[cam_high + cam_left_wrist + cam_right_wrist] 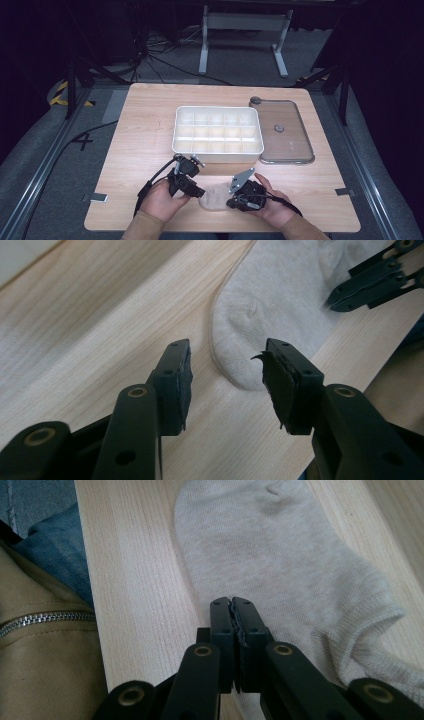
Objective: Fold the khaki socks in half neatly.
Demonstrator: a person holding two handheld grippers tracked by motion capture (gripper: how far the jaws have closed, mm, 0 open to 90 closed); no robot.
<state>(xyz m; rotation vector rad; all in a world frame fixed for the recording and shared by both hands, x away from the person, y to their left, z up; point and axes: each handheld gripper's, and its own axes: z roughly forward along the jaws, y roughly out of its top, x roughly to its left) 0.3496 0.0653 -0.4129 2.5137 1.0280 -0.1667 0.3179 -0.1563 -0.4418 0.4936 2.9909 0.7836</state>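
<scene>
Left tongs point(227, 372) apart above the sock's point(280, 300) rounded end, nothing clamped; right tongs point(233, 612) together on the sock's edge, pinching the fabric. Sock flat on the table point(150, 130) between both, folding seemingly not begun. Beyond the tongs, divided tray point(218, 131) and lid point(295, 142), well apart, no obstruction.

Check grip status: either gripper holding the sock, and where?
Right gripper is shut on the sock at its near edge. Left gripper is open around the toe, not gripping.
</scene>
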